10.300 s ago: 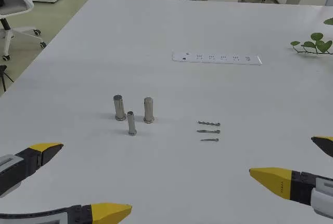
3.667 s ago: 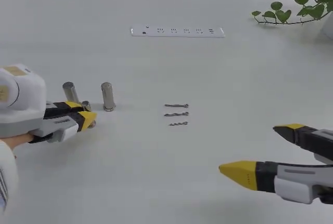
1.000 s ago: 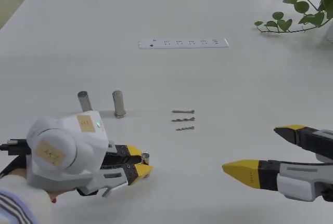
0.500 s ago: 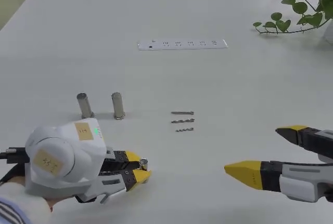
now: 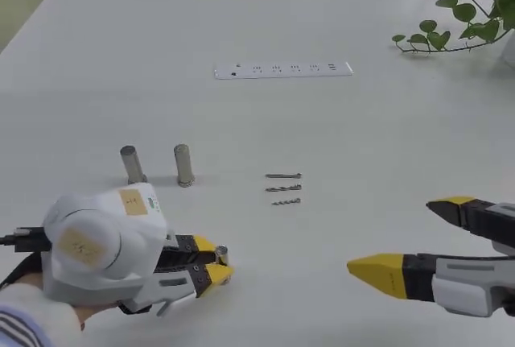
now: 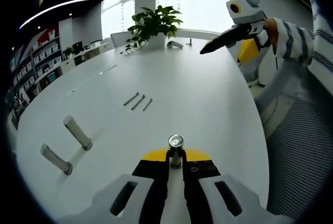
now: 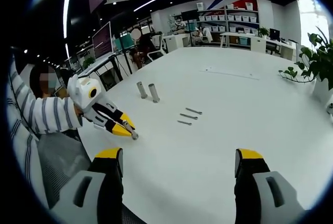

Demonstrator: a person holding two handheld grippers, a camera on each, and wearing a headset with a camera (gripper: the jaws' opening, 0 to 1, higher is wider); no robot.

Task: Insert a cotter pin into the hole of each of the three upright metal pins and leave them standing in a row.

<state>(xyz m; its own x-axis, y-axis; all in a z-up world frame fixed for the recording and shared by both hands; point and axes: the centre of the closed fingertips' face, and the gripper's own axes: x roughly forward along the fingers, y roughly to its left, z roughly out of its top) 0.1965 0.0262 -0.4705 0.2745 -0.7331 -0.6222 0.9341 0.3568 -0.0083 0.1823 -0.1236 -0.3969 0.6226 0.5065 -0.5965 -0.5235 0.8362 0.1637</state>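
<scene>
Steel pin [image 6: 175,148], short and round, pinched upright by left gripper [image 5: 219,265] fingers.
Best held plumb over the white tabletop [image 5: 338,121] while a thin cotter pin [image 5: 283,175] is fetched by the right gripper [image 5: 390,234], fingers spread.

All views share upright pins [image 5: 183,166] (obliquely).
</scene>
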